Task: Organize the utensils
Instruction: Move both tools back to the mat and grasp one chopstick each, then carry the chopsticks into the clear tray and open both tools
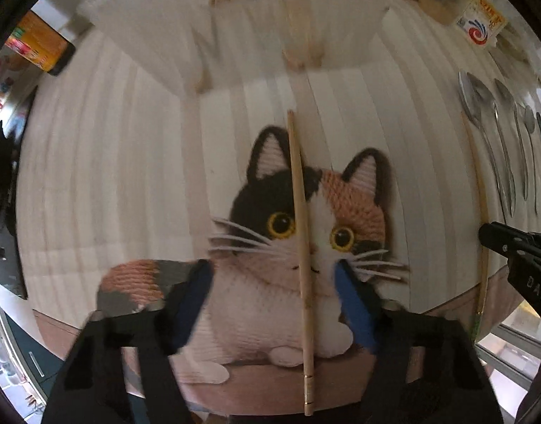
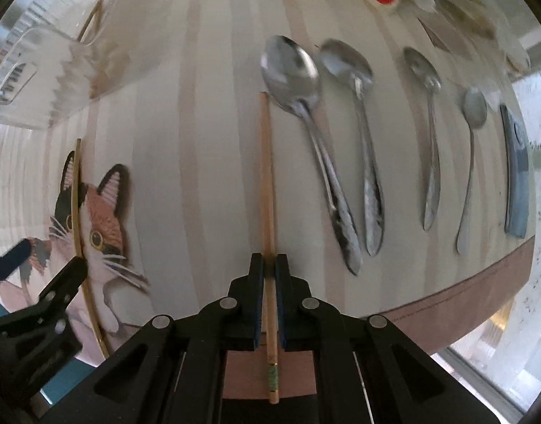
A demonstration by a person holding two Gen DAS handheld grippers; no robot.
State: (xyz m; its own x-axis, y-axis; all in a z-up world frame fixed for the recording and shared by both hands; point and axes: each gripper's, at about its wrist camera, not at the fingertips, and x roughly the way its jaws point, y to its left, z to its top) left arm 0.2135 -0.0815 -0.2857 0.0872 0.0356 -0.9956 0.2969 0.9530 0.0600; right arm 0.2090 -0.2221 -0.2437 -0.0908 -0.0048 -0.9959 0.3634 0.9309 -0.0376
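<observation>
both views look down and forward along their own fingers, low and close over the mat [image 1: 93,162]. the left wrist view faces the cat [image 1: 306,233] and the clear bin [image 1: 235,24] beyond. the right wrist view sits further right, facing the spoons [image 2: 341,134]. both share the cat [image 2: 100,233], the bin [image 2: 47,81], spoons [image 1: 496,141], and each other's gripper at the edge.
</observation>
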